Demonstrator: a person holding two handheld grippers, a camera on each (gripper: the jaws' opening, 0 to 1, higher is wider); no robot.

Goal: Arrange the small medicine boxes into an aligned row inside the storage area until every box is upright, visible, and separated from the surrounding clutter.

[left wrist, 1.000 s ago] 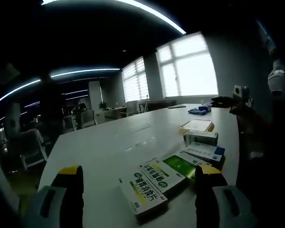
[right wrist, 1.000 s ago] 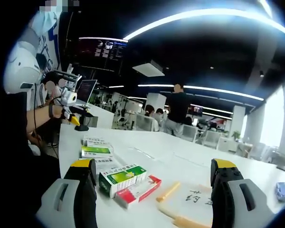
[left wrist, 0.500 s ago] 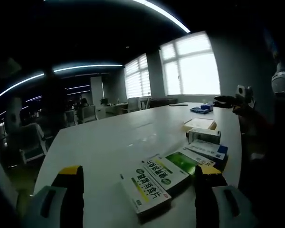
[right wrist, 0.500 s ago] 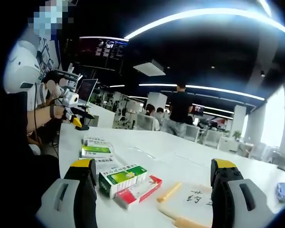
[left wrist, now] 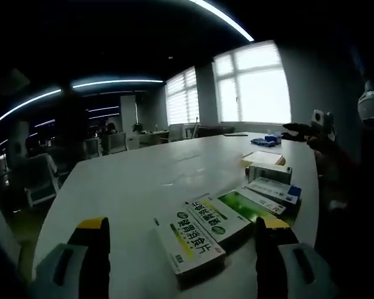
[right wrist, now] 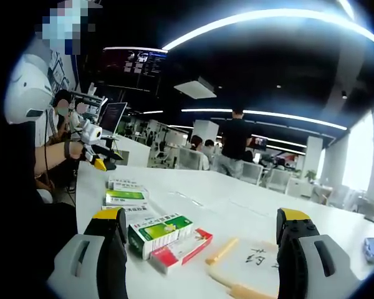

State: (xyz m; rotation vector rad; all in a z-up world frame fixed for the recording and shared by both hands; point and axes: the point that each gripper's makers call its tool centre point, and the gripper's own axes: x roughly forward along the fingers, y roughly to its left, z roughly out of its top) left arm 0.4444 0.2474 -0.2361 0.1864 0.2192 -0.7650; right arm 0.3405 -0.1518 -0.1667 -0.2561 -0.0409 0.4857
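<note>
On the white table [left wrist: 131,187], medicine boxes [left wrist: 202,233] lie flat at about five o'clock in the left gripper view. The left gripper [left wrist: 181,252] holds its jaws wide apart, empty. In the right gripper view, the right gripper [right wrist: 202,246] also gapes empty, with boxes [right wrist: 159,230] at seven o'clock.

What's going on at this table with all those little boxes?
A person holds a hand-held gripper in each hand over a long white table. Both the left hand-held gripper and the right hand-held gripper hover open, gripping nothing. Several small medicine boxes lie flat in a loose line, among them a white and yellow carton and a green-topped carton. Nothing is stood upright yet.
</note>
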